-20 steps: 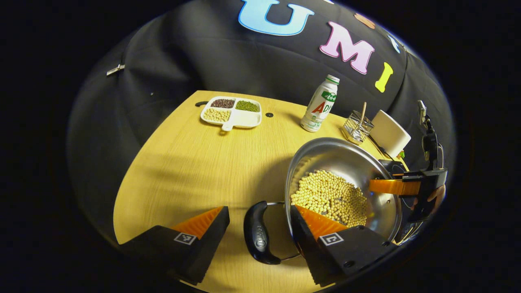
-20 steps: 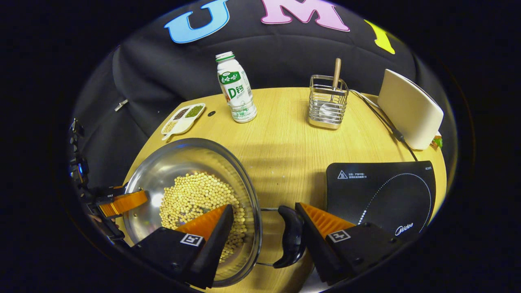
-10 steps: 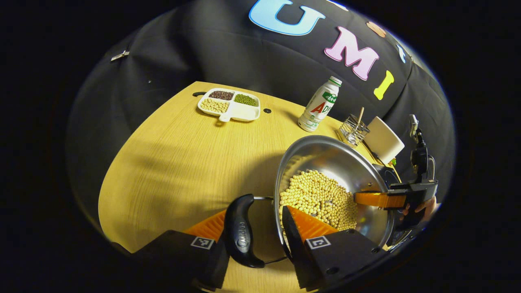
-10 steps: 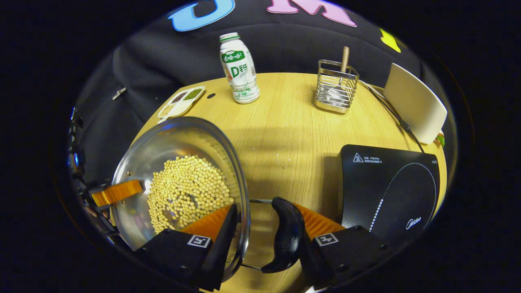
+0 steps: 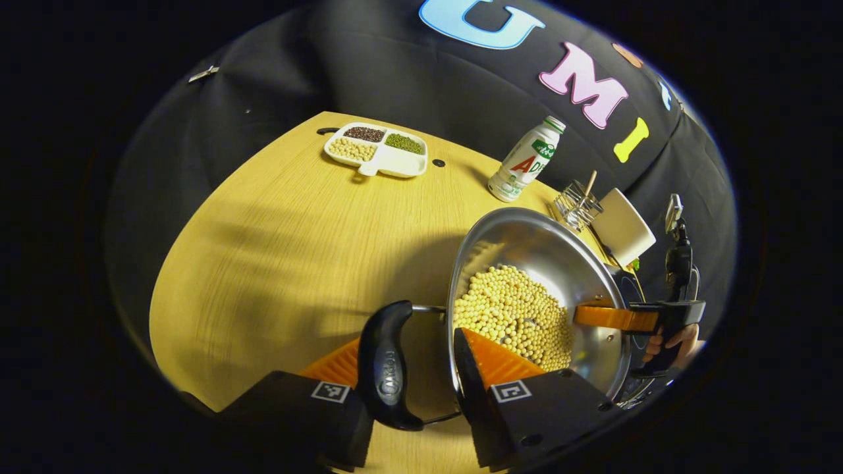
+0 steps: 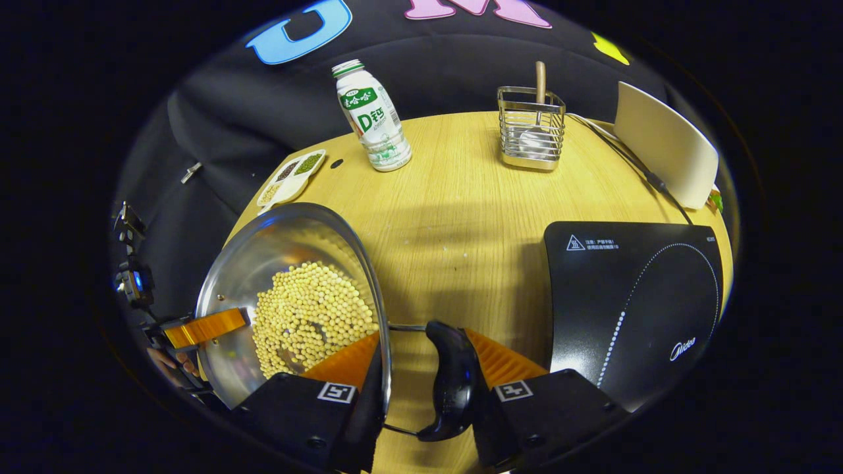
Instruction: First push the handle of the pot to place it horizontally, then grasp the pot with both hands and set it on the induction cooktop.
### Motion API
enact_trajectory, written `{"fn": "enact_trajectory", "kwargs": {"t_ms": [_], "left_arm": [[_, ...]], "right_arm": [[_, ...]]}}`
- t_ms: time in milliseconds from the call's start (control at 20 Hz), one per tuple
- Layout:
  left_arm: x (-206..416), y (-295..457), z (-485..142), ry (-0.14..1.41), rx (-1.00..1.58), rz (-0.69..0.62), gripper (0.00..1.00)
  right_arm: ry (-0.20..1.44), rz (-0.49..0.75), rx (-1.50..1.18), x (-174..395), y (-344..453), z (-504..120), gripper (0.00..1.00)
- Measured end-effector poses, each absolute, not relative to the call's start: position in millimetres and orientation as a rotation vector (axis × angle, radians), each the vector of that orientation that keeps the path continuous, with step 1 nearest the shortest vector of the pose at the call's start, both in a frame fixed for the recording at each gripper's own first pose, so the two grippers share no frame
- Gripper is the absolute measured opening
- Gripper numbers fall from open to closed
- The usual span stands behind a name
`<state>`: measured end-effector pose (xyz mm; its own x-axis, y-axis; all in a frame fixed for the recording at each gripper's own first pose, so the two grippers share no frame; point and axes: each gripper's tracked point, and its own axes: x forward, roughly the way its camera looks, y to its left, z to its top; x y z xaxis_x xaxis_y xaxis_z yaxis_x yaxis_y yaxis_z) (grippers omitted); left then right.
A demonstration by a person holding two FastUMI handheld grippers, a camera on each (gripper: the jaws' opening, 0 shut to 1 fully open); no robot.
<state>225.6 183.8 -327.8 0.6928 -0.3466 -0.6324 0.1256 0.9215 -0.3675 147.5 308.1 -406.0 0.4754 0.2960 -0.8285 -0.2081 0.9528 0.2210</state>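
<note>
Two grips: each gripper pinched one side of the pot, so the handle-pushing step looked done and the carry was judged in hand.

Next move: a level shift toward the induction cooktop, both sides kept even — the pot held loose beans that could spill.

Left gripper view: the left gripper [image 5: 421, 378] had narrowed on the pot's left handle [image 5: 385, 365], one finger outside the black grip, the other inside the pot [image 5: 535, 289] against its wall. The handle lay flat, pointing left. Soybeans [image 5: 510, 316] covered the pot's bottom. At the far right the other gripper's finger reached over the rim, a hand [image 5: 672, 339] behind it.

Right gripper view: the right gripper [image 6: 421, 378] was closed on the right handle [image 6: 451, 382] the same way — one finger in the pot, one outside the grip. The induction cooktop [image 6: 632, 309] sat just right of that handle on the table [image 6: 461, 204], with nothing on it. The pot seemed tilted; whether it was off the table I cannot tell.
</note>
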Motion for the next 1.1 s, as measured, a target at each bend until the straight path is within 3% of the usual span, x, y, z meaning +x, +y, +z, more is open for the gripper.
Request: {"fn": "enact_trajectory", "kwargs": {"t_ms": [300, 350, 600, 750, 900, 1000, 1100], "left_arm": [[222, 183, -328, 0.766, -0.296, -0.239, 0.59], [219, 184, -328, 0.77, -0.292, -0.235, 0.59], [195, 195, -298, 0.757, -0.271, -0.221, 0.58], [189, 180, -278, 0.748, -0.27, -0.219, 0.59], [181, 158, -259, 0.746, -0.271, -0.227, 0.59], [177, 139, -247, 0.745, -0.261, -0.237, 0.59], [174, 116, -236, 0.738, -0.244, -0.247, 0.59]], "right_arm": [[1.045, 0.305, 0.098, 140, 309, -407, 0.59], [1.045, 0.31, 0.1, 141, 310, -407, 0.55], [1.017, 0.329, 0.116, 149, 304, -402, 0.59], [0.994, 0.342, 0.12, 152, 297, -394, 0.55], [0.977, 0.344, 0.134, 154, 290, -384, 0.59], [0.966, 0.343, 0.144, 153, 282, -377, 0.54], [0.97, 0.336, 0.164, 153, 273, -373, 0.59]]}}
